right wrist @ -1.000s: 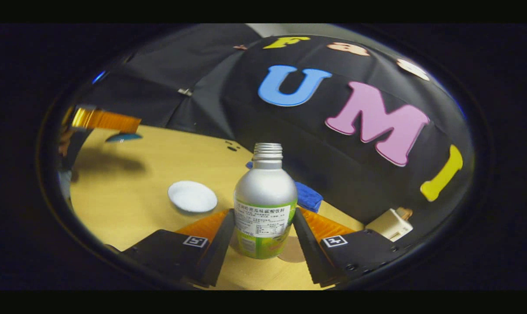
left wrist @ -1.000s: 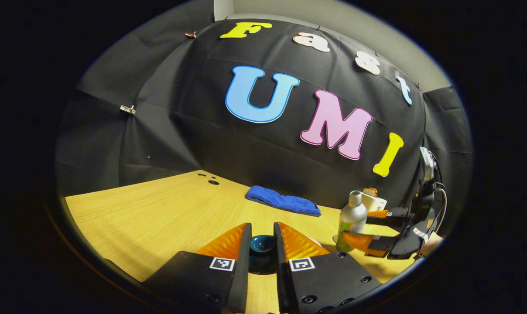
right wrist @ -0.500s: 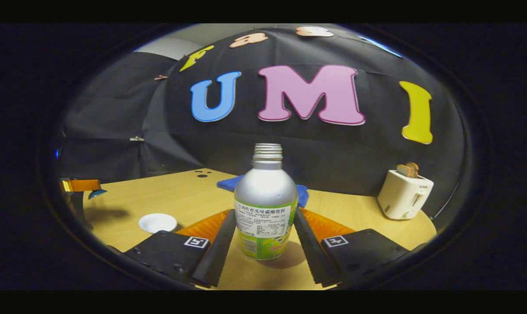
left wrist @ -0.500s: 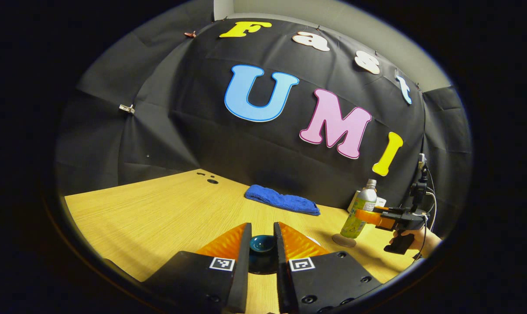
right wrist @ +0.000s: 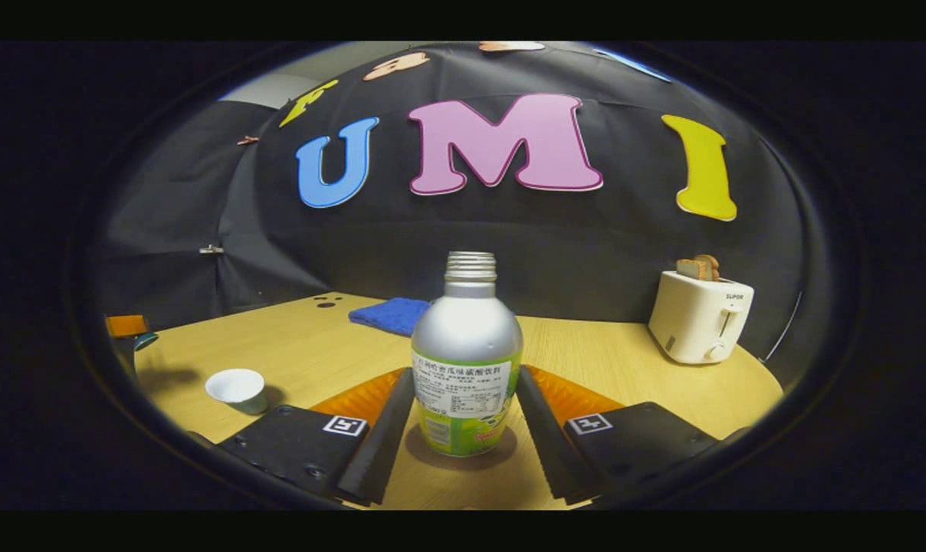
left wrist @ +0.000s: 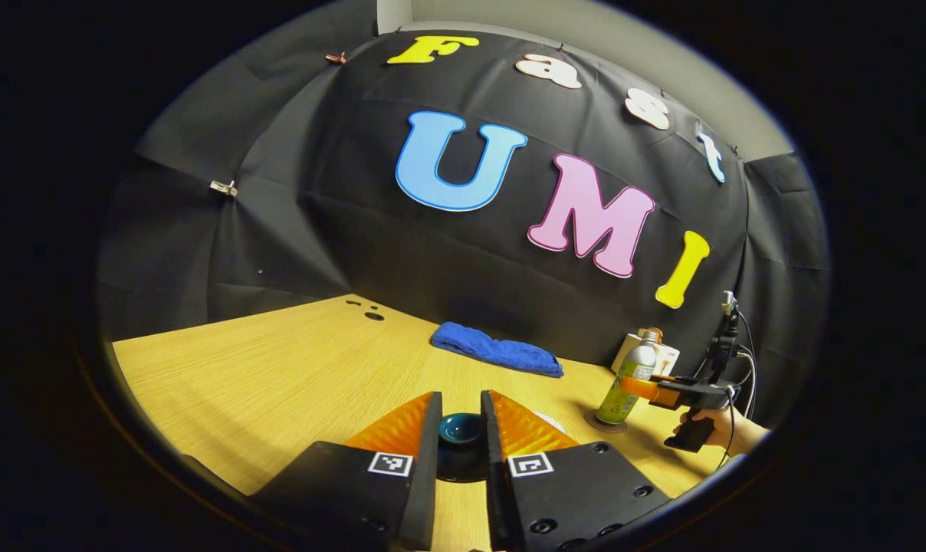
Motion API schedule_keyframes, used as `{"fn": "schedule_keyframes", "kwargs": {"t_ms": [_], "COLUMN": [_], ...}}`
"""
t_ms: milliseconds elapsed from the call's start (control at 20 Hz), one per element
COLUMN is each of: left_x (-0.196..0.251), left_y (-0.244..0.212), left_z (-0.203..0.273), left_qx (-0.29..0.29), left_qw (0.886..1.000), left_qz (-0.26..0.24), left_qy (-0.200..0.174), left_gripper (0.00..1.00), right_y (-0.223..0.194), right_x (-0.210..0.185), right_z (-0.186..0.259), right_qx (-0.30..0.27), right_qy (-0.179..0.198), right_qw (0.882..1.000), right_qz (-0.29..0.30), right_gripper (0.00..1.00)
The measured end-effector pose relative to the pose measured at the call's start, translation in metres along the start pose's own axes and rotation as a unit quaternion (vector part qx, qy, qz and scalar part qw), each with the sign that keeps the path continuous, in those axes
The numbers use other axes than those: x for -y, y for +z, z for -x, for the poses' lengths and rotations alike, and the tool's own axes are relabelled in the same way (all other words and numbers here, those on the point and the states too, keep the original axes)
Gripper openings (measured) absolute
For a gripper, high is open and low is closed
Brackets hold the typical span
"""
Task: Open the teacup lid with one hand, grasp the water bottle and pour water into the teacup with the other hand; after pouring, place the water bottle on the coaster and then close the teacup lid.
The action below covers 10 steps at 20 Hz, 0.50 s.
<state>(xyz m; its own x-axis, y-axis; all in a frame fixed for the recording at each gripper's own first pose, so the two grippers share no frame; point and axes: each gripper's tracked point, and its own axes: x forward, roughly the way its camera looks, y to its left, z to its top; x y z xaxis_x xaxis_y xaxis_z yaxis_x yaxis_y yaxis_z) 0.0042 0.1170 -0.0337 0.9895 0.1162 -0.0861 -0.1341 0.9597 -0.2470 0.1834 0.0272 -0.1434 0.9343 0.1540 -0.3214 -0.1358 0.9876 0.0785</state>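
Note:
My left gripper [left wrist: 461, 399] is shut on the dark teal teacup lid [left wrist: 461, 428], held above the table. In the right gripper view this lid [right wrist: 146, 340] shows at the far left, with the open white teacup [right wrist: 237, 387] on the table below it. My right gripper [right wrist: 465, 377] is shut on the silver and green water bottle [right wrist: 467, 356]. The bottle stands upright and uncapped on the round brown coaster [right wrist: 501, 448]. From the left gripper view, the bottle [left wrist: 632, 374] rests on the coaster [left wrist: 602, 421] at the right, with the right gripper [left wrist: 647, 387] around it and a hand [left wrist: 720, 425] behind.
A folded blue towel [left wrist: 497, 351] lies by the back wall. A white toaster [right wrist: 701, 316] with bread in it stands at the back right. The wooden table [left wrist: 279, 368] has small holes [left wrist: 372, 315] near its far edge.
The right gripper carried the bottle to the right, away from the teacup, and lowered it upright onto the coaster. The left gripper stayed still with the lid.

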Motion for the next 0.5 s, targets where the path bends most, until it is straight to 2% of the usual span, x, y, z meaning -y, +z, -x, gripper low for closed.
{"fn": "schedule_keyframes", "kwargs": {"t_ms": [200,400,500], "left_x": [-0.0019,0.0003,0.0014], "left_y": [0.0012,0.0012,0.0011], "left_z": [0.0007,0.001,0.0008], "left_qx": [0.001,0.001,0.001], "left_qw": [1.0,1.0,1.0], "left_qz": [-0.001,0.0,0.001], "left_qy": [0.002,0.0,-0.002], "left_gripper": [0.31,0.31,0.31], "right_y": [-0.0029,-0.0052,-0.0105], "right_x": [-0.0013,-0.0032,-0.0026], "right_z": [-0.0001,0.0041,0.0051], "right_qx": [-0.001,-0.006,-0.012], "right_qy": [0.001,0.006,0.006], "right_qw": [1.0,1.0,1.0], "right_qz": [-0.005,0.015,0.022], "right_gripper": [0.8,0.8,0.83]}}
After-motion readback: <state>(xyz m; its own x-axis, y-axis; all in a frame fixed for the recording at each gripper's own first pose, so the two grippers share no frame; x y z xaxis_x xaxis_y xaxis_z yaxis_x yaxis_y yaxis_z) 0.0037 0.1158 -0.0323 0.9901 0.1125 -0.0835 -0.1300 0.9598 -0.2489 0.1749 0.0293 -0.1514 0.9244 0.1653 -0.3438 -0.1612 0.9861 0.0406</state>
